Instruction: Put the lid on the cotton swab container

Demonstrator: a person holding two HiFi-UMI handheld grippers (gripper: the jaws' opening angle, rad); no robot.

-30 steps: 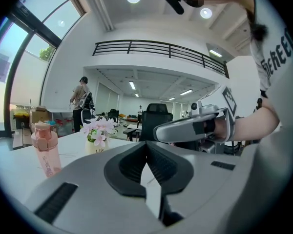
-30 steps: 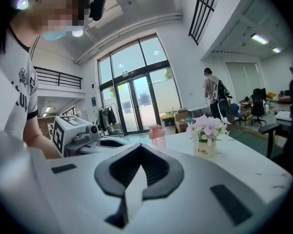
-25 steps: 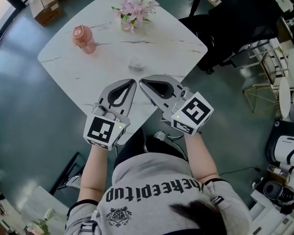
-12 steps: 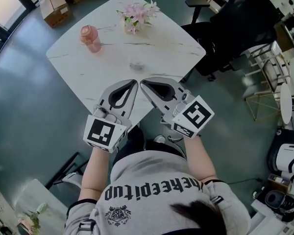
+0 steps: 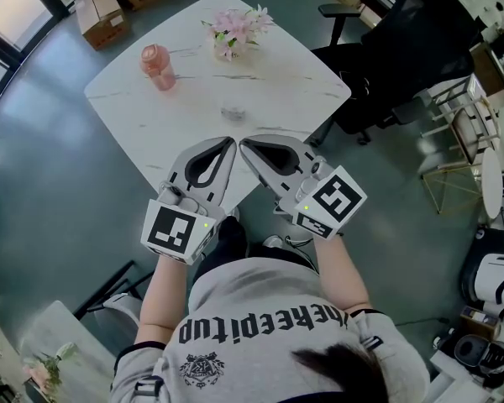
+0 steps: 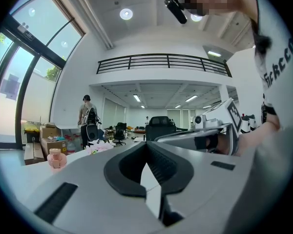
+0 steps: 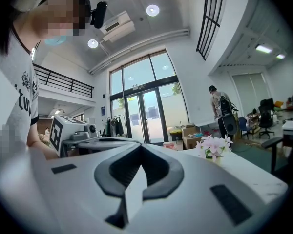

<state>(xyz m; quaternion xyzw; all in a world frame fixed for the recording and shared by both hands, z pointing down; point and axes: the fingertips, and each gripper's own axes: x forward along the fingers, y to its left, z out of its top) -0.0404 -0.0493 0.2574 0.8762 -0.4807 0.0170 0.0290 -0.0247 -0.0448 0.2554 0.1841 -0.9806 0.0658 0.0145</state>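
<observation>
The cotton swab container (image 5: 233,112), a small clear item, stood on the white marble table (image 5: 277,74), roughly at the middle of its near half. It was too small and faint in the head view to tell whether a lid sat on it, and no separate lid could be made out. Nothing touched it.

Farther back on the same table stood a pink bottle (image 5: 158,65) toward the left edge and a bunch of pink flowers (image 5: 238,30) toward the far corner, both well apart from the container.

The left gripper (image 5: 229,141) and the right gripper (image 5: 244,143) were held side by side over the table's near edge, tips angled toward each other and almost meeting, short of the container. Each gripper's own view showed its jaws pressed together at the tips with nothing between them.

Beyond the table, a black office chair (image 5: 403,49) stood to the right and cardboard boxes (image 5: 105,11) lay on the floor at upper left. In the left gripper view, a person (image 6: 87,118) stood far back in the hall.
</observation>
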